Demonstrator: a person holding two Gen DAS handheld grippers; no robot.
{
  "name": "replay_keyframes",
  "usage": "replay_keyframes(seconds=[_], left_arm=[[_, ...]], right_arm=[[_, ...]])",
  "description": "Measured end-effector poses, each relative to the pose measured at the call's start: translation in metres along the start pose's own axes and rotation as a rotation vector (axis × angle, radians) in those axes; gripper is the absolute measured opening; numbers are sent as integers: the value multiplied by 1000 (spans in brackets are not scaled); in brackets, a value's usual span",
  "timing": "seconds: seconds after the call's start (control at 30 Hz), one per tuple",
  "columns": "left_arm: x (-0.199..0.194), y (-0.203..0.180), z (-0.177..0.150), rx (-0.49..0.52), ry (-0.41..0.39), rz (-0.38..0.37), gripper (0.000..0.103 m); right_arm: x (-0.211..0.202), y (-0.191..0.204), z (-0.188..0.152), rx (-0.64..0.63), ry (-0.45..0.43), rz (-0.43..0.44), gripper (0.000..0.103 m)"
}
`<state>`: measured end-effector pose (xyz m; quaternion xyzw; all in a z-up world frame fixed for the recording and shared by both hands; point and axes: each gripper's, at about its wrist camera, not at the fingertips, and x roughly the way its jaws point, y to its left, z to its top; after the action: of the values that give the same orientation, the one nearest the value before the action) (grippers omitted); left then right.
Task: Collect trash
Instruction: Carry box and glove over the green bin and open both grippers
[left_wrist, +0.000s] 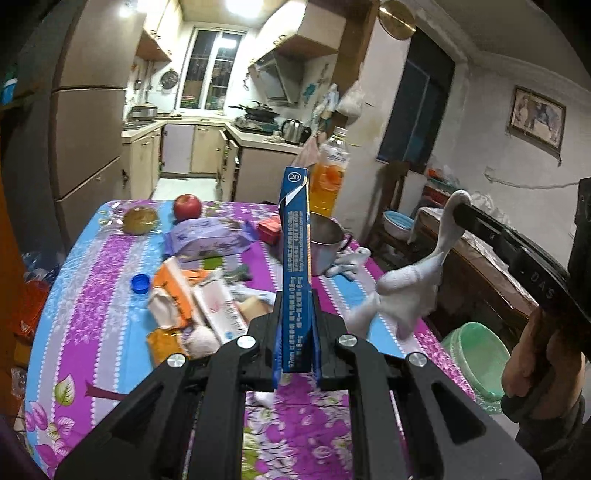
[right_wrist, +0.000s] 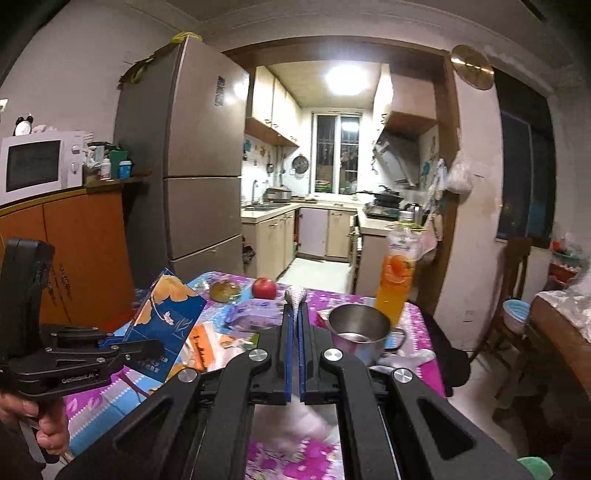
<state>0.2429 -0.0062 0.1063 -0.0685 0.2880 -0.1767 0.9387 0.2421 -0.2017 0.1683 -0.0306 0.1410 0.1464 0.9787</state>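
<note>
My left gripper (left_wrist: 295, 295) is shut on a flat blue carton (left_wrist: 295, 236) and holds it upright above the table; the carton also shows in the right wrist view (right_wrist: 166, 317), beside the left gripper (right_wrist: 144, 345). My right gripper (right_wrist: 295, 306) is shut on a crumpled white tissue (right_wrist: 295, 294), which hangs from it over the table's right edge in the left wrist view (left_wrist: 410, 280). More trash lies on the floral tablecloth (left_wrist: 92, 288): orange wrappers (left_wrist: 173, 291), a white packet (left_wrist: 221, 310) and a blue bottle cap (left_wrist: 140, 283).
On the table stand a steel cup (left_wrist: 327, 236), an orange drink bottle (left_wrist: 330, 173), an apple (left_wrist: 187, 206), a pear (left_wrist: 140, 220) and a purple wipes pack (left_wrist: 208, 236). A green-lined bin (left_wrist: 476, 358) sits on the floor to the table's right.
</note>
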Motion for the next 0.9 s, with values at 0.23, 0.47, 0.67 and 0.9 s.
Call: replay_keyframes(seconds=[0.23, 0.47, 0.67, 0.9], left_arm=[[16, -47, 7, 48, 26, -74, 10], [29, -110, 13, 120, 45, -160, 10], [53, -159, 11, 172, 88, -226, 10], [74, -221, -1, 242, 132, -305, 10]], right_arm=[[-40, -37, 0, 6, -10, -86, 3], [-88, -87, -9, 27, -16, -195, 3], [-135, -137, -23, 60, -14, -297, 3], [-182, -196, -55, 113, 23, -404, 3]])
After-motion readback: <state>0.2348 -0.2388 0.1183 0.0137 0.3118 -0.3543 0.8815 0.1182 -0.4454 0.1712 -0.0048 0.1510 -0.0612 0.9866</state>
